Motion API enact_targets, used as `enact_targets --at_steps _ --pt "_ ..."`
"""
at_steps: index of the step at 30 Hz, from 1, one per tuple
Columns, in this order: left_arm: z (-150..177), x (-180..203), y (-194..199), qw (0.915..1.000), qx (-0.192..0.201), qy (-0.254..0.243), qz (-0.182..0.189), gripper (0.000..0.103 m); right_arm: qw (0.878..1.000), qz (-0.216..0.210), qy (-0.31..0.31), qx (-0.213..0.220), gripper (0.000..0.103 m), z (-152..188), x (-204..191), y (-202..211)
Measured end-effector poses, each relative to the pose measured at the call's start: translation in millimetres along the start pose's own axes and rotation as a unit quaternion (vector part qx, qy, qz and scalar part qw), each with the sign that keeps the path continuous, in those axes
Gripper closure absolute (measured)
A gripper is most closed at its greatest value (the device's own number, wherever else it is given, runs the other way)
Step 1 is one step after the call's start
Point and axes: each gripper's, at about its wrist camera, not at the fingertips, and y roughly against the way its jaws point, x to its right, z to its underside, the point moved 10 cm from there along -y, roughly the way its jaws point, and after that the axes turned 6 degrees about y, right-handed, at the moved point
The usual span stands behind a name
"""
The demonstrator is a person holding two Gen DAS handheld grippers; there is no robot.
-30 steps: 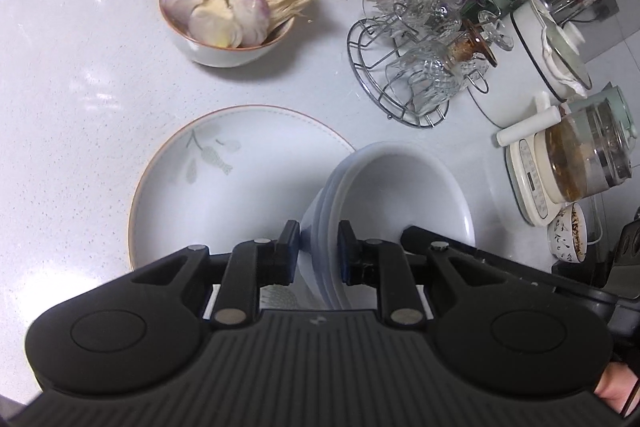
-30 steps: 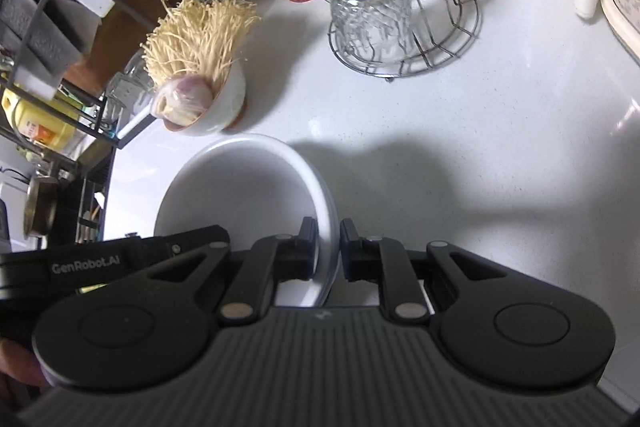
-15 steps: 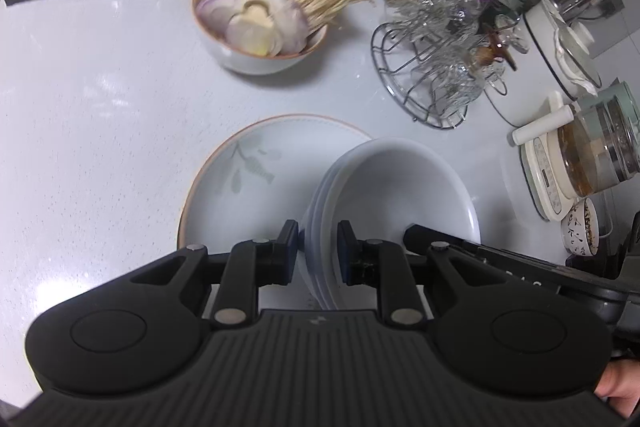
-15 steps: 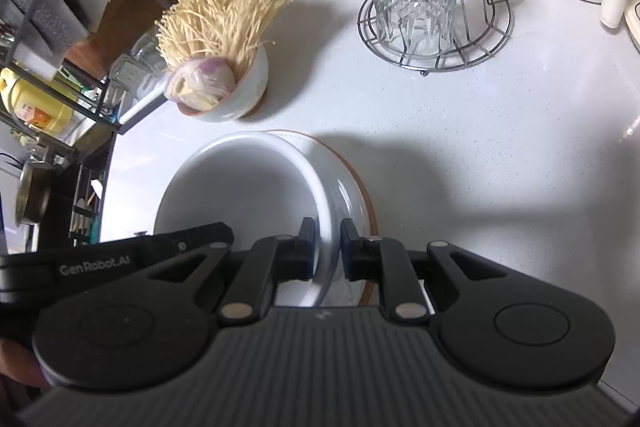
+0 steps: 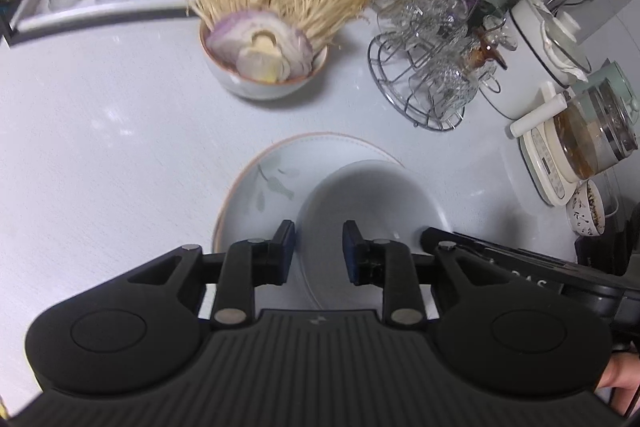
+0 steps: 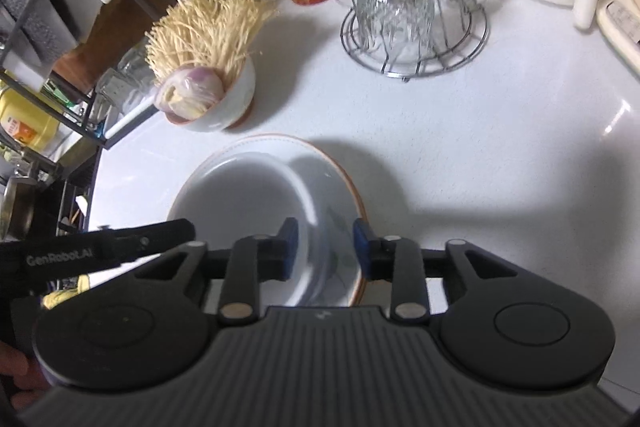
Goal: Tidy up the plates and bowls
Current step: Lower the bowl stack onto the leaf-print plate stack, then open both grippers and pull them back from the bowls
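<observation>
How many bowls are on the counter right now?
3 visible. A white bowl sits on the flower-painted plate; a bowl of enoki and onion stands behind it; a small patterned bowl is by the kettle. More may be stacked unseen.

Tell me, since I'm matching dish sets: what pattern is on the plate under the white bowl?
A grey leaf sprig on the plate, with a thin brown rim; clearest in the left wrist view.

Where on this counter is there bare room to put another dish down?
Bare counter lies left of the plate, in front of the glass tray. Another patch sits between plate and wire rack. The appliance side is crowded.
</observation>
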Motion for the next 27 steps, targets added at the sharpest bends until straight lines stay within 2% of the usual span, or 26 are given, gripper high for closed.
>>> enact_targets --at_steps 6,13,18,27 --pt "-8 12 36 0.9989 0.041 -0.023 -0.003 0.072 0.998 0.015 0.022 0.056 0.067 -15 -2 35" --pt "-4 42 84 0.9943 0.094 -0.05 0.0 0.07 0.99 0.02 0.057 0.128 0.067 -24 -6 96" --pt "11 53 111 0.9917 0.118 -0.05 0.002 0.07 0.985 0.019 0.074 0.158 0.067 -12 -7 135" --pt "52 53 148 0.9886 0.145 -0.041 -0.009 0.069 0.977 0.019 0.107 0.181 0.067 20 -7 170"
